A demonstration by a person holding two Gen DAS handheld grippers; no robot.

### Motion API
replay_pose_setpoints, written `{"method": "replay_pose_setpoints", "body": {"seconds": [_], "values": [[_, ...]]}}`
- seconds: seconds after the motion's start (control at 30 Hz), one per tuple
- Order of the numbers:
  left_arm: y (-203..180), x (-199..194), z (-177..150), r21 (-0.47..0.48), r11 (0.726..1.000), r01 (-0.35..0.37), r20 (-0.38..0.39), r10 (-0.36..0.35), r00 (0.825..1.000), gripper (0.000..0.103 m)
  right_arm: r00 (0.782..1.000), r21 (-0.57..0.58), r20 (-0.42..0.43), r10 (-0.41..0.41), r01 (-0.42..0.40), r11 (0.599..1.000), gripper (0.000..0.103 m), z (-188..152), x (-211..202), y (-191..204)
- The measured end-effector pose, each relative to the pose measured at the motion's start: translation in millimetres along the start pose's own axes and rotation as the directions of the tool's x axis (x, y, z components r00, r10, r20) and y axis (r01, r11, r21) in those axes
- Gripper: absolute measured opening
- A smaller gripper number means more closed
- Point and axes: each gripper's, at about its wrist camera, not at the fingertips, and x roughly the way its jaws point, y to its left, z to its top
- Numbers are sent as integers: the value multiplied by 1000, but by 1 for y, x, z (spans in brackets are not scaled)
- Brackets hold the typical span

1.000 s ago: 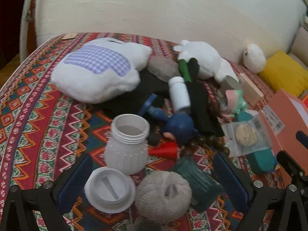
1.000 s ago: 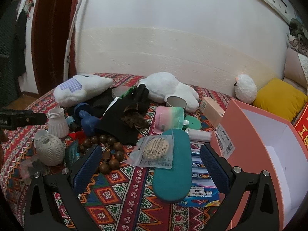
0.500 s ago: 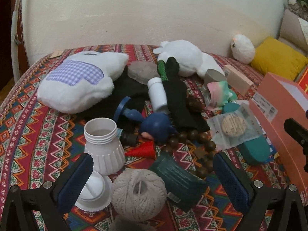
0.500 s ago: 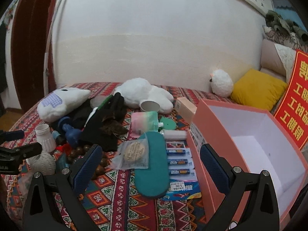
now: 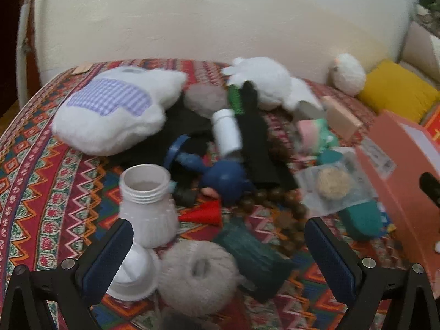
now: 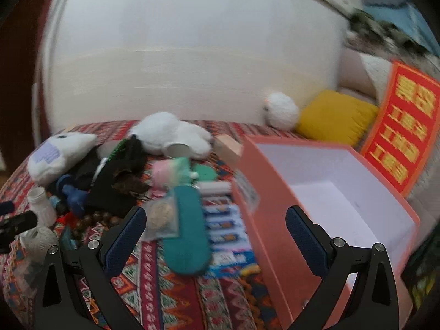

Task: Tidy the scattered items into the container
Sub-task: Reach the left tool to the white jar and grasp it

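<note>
Scattered items lie on a patterned bedspread. My left gripper (image 5: 217, 236) is open and empty above a ball of twine (image 5: 198, 269), a white jar (image 5: 148, 203) with its lid (image 5: 134, 272) beside it, and a dark green packet (image 5: 253, 253). A blue toy (image 5: 222, 176), a red cone (image 5: 206, 214) and brown beads (image 5: 277, 200) lie just beyond. My right gripper (image 6: 217, 225) is open and empty over a teal case (image 6: 187, 231) and a battery pack (image 6: 225, 225). The open salmon-pink box (image 6: 277, 242) stands to the right, its white inside bare.
Two white plush toys (image 5: 115, 110) (image 5: 269, 82), black gloves (image 5: 253, 134), a white bottle (image 5: 227, 132) and a bagged cookie (image 5: 332, 184) sit further back. A yellow cushion (image 6: 335, 115), a small round plush (image 6: 280, 110) and a red sign (image 6: 407, 126) stand by the wall.
Both views are now blurred by motion. The left gripper has shifted slightly towards the pile. The right gripper has swung right, so more of the pink box shows.
</note>
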Motion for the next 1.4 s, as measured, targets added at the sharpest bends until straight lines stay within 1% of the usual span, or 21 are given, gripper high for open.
{"method": "replay_pose_setpoints", "body": {"seconds": [0.07, 0.17, 0.27, 0.33, 0.43, 0.53, 0.63, 0.7, 0.77, 0.83, 0.93, 1.0, 1.07, 1.13, 1.23, 1.27, 1.3, 1.33, 1.37, 1.4], "values": [[-16, -14, -4, 39, 999, 25, 17, -25, 1000, 103, 999, 73, -21, -37, 38, 997, 103, -9, -13, -15], [-40, -33, -10, 104, 993, 55, 41, -59, 997, 103, 996, 149, -48, -80, 87, 985, 103, -24, -31, -32], [-61, -51, -17, 158, 984, 84, 64, -95, 993, 103, 993, 201, -75, -90, 104, 974, 103, -35, -45, -44], [-72, -62, -22, 182, 977, 107, 71, -122, 990, 103, 993, 204, -66, -99, 111, 973, 103, -38, -58, -48], [-82, -75, -26, 202, 972, 120, 82, -139, 987, 103, 993, 203, -33, -117, 121, 972, 103, -41, -79, -50], [-86, -85, -27, 209, 970, 122, 98, -145, 985, 103, 992, 206, -20, -125, 127, 970, 103, -44, -92, -52], [-80, -88, -25, 191, 975, 116, 103, -138, 985, 103, 994, 216, -29, -102, 105, 971, 103, -49, -96, -52], [-71, -85, -22, 163, 980, 113, 97, -130, 987, 103, 998, 209, -37, -60, 66, 976, 103, -49, -92, -48], [-54, -73, -18, 114, 989, 95, 75, -104, 992, 103, 999, 182, -49, -8, 16, 983, 103, -47, -82, -39], [-32, -56, -15, 61, 996, 64, 45, -67, 997, 103, 997, 122, -63, 32, -25, 992, 103, -41, -68, -25], [2, -29, -9, -12, 1000, 12, 0, -12, 1000, 103, 995, 23, -87, 56, -54, 998, 103, -34, -39, 0], [18, -13, -7, -45, 999, 0, -29, -1, 1000, 103, 992, -42, -108, 64, -68, 997, 103, -29, -13, 19], [28, 2, -4, -65, 998, -13, -50, 10, 999, 102, 987, -76, -141, 75, -86, 993, 103, -24, 18, 35], [37, 17, -2, -78, 997, -20, -70, 15, 997, 102, 976, -67, -188, 111, -126, 990, 103, -19, 51, 45], [42, 43, 2, -73, 996, -47, -102, 39, 994, 102, 952, -2, -234, 196, -202, 979, 100, -13, 90, 52], [43, 52, 4, -73, 996, -55, -115, 46, 992, 102, 941, 21, -243, 235, -238, 971, 95, -12, 100, 54], [45, 60, 5, -72, 995, -63, -128, 54, 990, 102, 927, 45, -252, 278, -276, 960, 82, -10, 111, 57], [46, 68, 4, -69, 995, -71, -140, 61, 988, 102, 920, 52, -253, 298, -295, 954, 77, -9, 118, 58], [47, 75, 4, -67, 995, -79, -153, 68, 986, 102, 917, 54, -251, 311, -308, 950, 62, -9, 123, 60], [48, 82, 4, -64, 994, -87, -165, 75, 983, 101, 900, 73, -259, 351, -344, 936, 30, -9, 127, 59]]}}
